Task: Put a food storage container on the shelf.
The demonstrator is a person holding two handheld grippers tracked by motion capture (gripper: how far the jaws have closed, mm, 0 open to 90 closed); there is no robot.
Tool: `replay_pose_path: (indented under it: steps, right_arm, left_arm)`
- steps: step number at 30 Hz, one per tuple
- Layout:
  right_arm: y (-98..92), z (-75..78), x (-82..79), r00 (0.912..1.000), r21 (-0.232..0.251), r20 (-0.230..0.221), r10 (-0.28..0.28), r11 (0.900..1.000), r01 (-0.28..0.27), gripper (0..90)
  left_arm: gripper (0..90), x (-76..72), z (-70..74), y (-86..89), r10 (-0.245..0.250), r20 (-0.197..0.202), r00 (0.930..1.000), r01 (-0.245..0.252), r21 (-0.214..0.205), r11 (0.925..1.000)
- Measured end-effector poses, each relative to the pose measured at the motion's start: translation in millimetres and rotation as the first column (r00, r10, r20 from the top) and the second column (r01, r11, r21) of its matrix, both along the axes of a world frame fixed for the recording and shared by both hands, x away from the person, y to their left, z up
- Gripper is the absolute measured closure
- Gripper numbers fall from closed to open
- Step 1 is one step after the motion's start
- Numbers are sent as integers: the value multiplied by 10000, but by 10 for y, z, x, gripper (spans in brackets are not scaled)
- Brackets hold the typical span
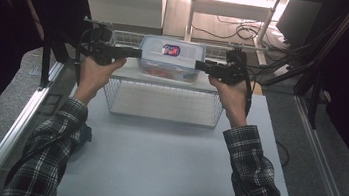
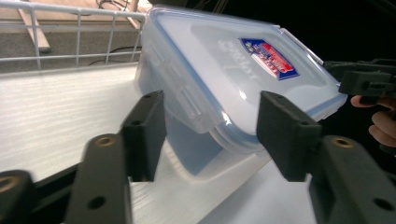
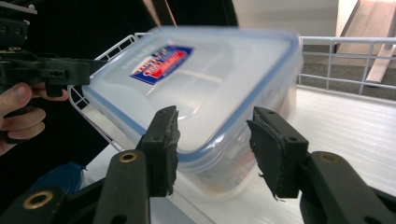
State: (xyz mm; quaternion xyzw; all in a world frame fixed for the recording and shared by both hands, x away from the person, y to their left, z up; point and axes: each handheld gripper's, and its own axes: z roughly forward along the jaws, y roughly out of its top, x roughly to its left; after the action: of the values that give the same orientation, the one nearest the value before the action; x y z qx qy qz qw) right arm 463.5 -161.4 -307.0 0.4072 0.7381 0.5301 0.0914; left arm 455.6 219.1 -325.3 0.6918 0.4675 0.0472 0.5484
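The clear plastic container (image 1: 172,57), lid clipped on and bearing a red-and-blue label (image 1: 171,50), sits on the white top shelf (image 1: 130,70) of a wire basket rack (image 1: 161,104). Something reddish shows dimly through its wall. The left gripper (image 1: 135,52) and right gripper (image 1: 200,66) flank its two ends, jaws half parted around the corners; whether the pads press on it I cannot tell.

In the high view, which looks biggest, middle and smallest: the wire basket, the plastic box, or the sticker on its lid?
1. wire basket, the biggest
2. plastic box, sitting on the basket's white shelf, in the middle
3. sticker, the smallest

The gaps are plain, so nearness to the camera does not change the order.
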Motion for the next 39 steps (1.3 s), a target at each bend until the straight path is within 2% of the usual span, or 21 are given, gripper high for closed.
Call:
replay_pose_path:
  steps: [3,10,21,23,25,28,30,32,35,39]
  right_arm:
    - [10,4,-2,10000,-73,73,-11,10000,11,515]
    - [1,-6,10,10000,57,30,19,10000,-20,523]
    - [-10,14,12,9999,-37,-91,90,10000,-90,527]
    - [-10,8,16,9999,28,-104,80,10000,-80,523]
    - [-6,7,10,10000,0,-84,-14,10000,14,513]
    - [-13,22,-16,9997,-224,124,-191,9996,193,481]
    - [-45,27,-36,9995,-53,234,-217,9997,218,443]
    - [-85,27,-59,9995,88,253,-204,9998,202,410]
    - [-138,14,-120,9989,-92,440,-183,9998,187,383]
    - [-187,-24,-235,9976,-345,693,-37,9994,61,328]
  left_arm:
    - [550,-12,3,-3,-191,-3,9998,191,-156,9997]
    - [561,-74,25,-8,-114,-188,9998,112,-90,9999]
    - [562,-128,-30,21,-225,-131,9997,217,-600,9980]
    - [563,-132,-25,16,-197,-93,9998,191,-556,9983]
    - [560,-149,-8,0,-112,96,9999,115,-269,9996]
    - [486,-197,25,-22,-12,372,9993,8,90,10000]
    - [440,-239,38,-29,-33,508,9987,22,205,9998]
    - [389,-288,38,-30,-181,620,9979,172,150,9997]
    - [326,-385,21,-33,-432,793,9959,430,35,9991]
    - [255,-522,-42,-77,-811,994,9917,780,350,9963]
